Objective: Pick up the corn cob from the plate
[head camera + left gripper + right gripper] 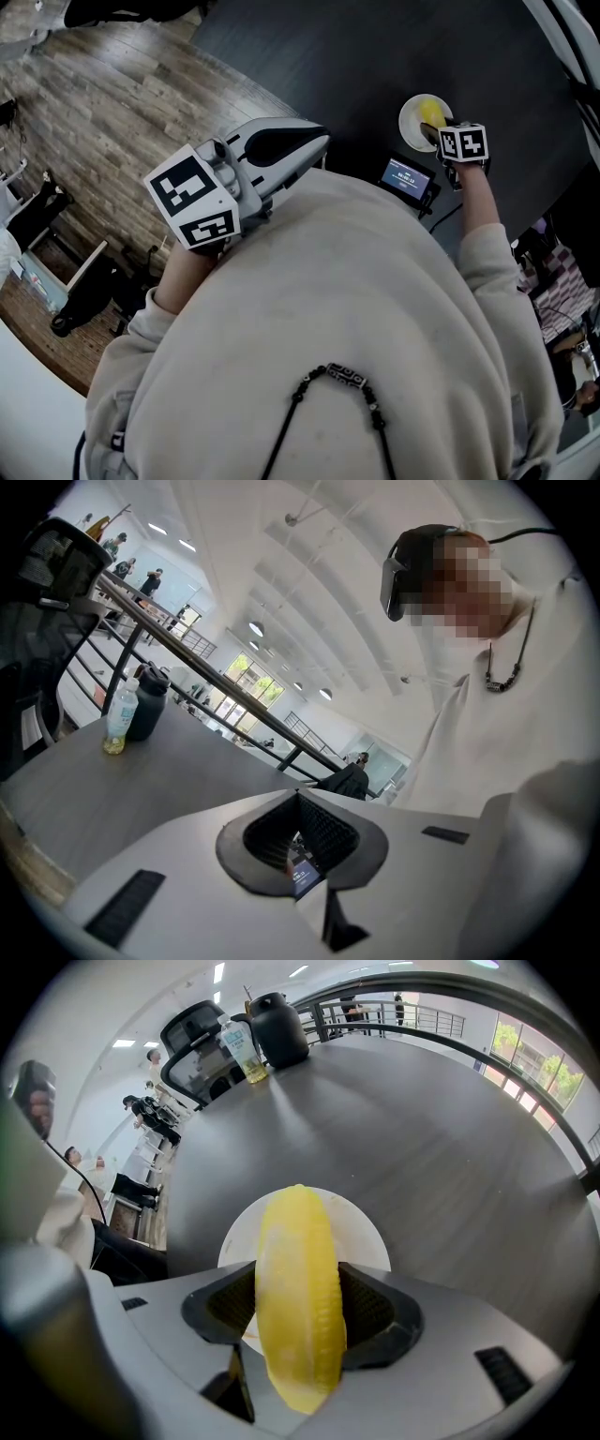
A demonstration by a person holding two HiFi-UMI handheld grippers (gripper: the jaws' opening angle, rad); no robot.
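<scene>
Corn cob [295, 1297]: yellow, stands lengthwise between the jaws of the right gripper [298, 1305]. The dark ribbed pads [367, 1305] meet it on both sides, so the jaws are clamped on the cob. Its far end lies over the white plate [364, 1227]. Whether its underside touches the plate cannot be told.

Plate sits on the dark grey table [422, 1129]. At the table's far edge, well apart from the plate: a clear bottle [241, 1049] just beside a dark jug [279, 1027].

Head view: right gripper [435, 131] points steeply down at the plate [409, 127], with the cob [430, 112] yellow on it. A small device with a lit screen [408, 180] stands near the plate.

Left gripper [300, 841]: jaws clenched, nothing held. It is held out over the wooden floor [112, 103], near the table's edge.
</scene>
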